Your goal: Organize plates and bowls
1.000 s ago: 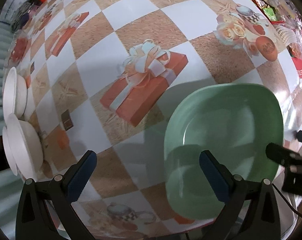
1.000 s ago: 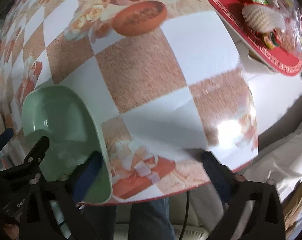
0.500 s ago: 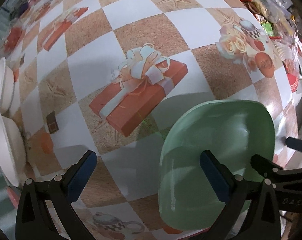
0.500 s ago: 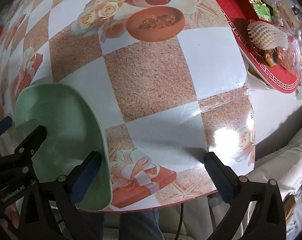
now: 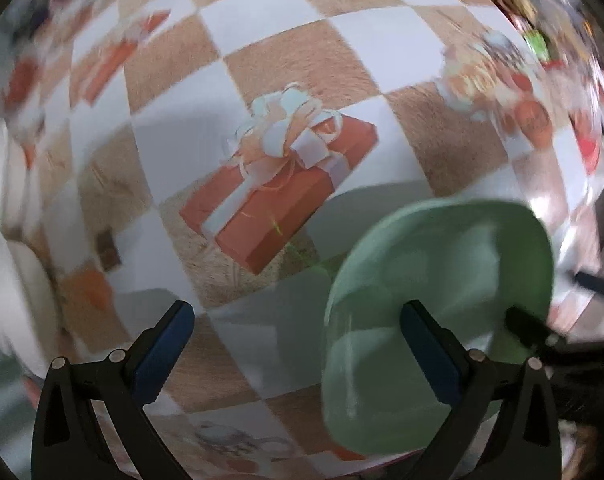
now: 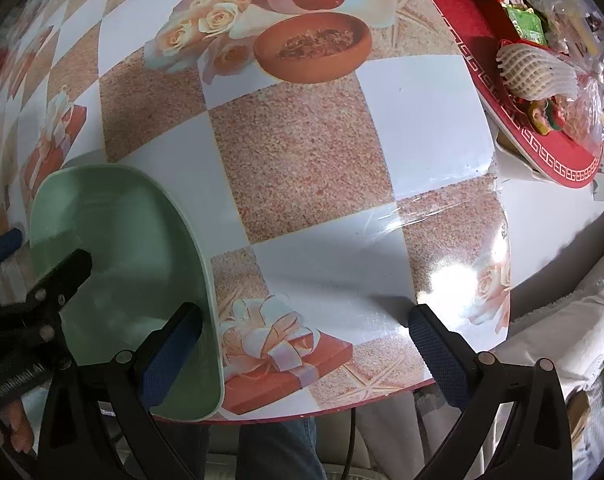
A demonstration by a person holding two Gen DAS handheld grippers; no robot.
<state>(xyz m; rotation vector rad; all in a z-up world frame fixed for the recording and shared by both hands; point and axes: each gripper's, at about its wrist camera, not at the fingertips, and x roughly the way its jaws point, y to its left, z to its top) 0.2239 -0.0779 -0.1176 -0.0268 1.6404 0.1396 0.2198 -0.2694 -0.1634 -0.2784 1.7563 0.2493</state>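
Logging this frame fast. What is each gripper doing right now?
Left gripper: jaws wide open, holding nothing; one finger over the green plate.
Right gripper: jaws wide open, holding nothing, its left finger above the plate's edge.

My left wrist view is smeared by motion blur, worst toward the rim, where the white dishes (image 5: 10, 280) dissolve into streaks. The right wrist view is sharp and evenly bright. I see a strong white glare patch on the glossy tablecloth (image 6: 453, 276) near its front edge, and soft grey shadows beside the green plate (image 6: 118, 264). Both fisheyes bend the checks hard and darken at the corners.
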